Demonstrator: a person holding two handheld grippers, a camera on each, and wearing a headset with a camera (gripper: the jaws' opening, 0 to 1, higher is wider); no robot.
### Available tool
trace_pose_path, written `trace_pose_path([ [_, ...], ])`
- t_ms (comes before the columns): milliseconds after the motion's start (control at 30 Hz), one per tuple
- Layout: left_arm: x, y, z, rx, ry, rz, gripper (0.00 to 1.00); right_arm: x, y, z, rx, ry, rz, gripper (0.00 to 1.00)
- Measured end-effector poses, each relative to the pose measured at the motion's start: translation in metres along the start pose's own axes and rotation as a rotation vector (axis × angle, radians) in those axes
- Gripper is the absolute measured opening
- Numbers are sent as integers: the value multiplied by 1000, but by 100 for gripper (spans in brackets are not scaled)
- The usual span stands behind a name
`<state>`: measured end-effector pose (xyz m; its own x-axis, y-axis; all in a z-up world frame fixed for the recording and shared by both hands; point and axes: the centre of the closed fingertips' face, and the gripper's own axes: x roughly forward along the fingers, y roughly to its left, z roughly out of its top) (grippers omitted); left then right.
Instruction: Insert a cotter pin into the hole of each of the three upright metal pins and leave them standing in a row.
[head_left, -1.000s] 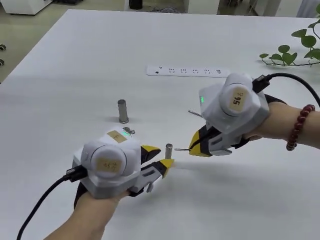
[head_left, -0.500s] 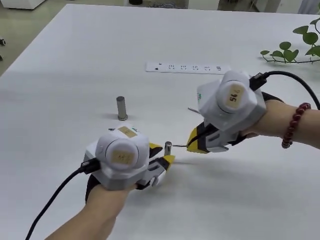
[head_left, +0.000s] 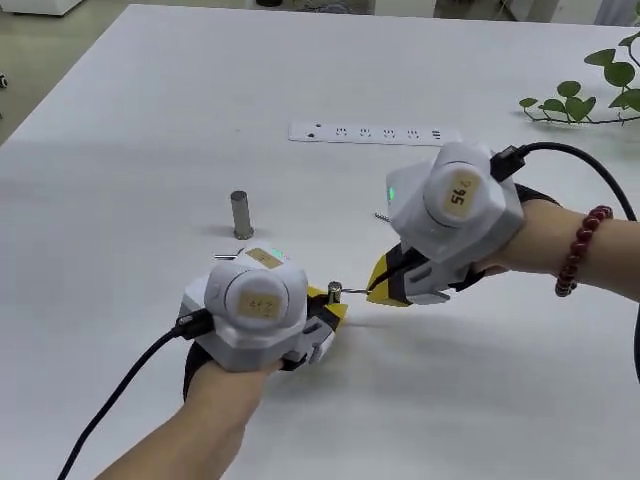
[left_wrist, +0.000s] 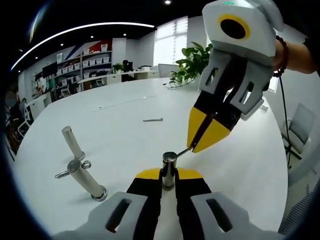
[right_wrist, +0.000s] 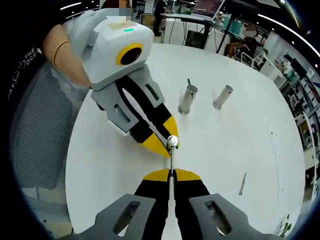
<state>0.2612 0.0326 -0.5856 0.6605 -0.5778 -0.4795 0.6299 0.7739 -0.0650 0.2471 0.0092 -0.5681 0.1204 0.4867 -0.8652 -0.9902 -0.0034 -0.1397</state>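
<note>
At the lower centre of the left gripper view, the left gripper (left_wrist: 169, 175) has its jaws pressed onto an upright metal pin (left_wrist: 168, 167), which stands on the white table (left_wrist: 125, 125); from the upper right of that view the right gripper (left_wrist: 197, 141) reaches in, its yellow tips pinching a thin cotter pin (left_wrist: 183, 150) whose free end meets the metal pin just under its top; at the lower left a second metal pin (left_wrist: 89, 181) stands with a fitted cotter pin (left_wrist: 86, 164) through it, and just beyond it stands a bare third pin (left_wrist: 72, 142); a spare cotter pin (left_wrist: 152, 120) lies well apart at mid-frame; in the head view a power strip (head_left: 375, 134) lies at upper centre.
</note>
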Motion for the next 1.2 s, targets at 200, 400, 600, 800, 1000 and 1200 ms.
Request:
trace_pose_path([
  [200, 0, 0, 0, 5, 0, 2, 6, 1, 0, 3, -10, -5, -1, 0],
  [400, 0, 1, -1, -3, 0, 8, 6, 5, 0, 9, -17, -15, 2, 0],
  [600, 1, 1, 0, -10, -2, 11, 6, 8, -2, 11, -68, 2, -11, 0],
  [800, 1, 1, 0, -14, -4, 18, 6, 11, -4, 16, -75, -14, -11, 0],
  [1000, 1, 0, 0, -32, -9, 31, 6, 13, -2, 20, -101, -33, -9, 0],
  [1200, 1, 0, 0, -34, -9, 35, 6, 5, -5, 19, -96, -38, -30, 3],
])
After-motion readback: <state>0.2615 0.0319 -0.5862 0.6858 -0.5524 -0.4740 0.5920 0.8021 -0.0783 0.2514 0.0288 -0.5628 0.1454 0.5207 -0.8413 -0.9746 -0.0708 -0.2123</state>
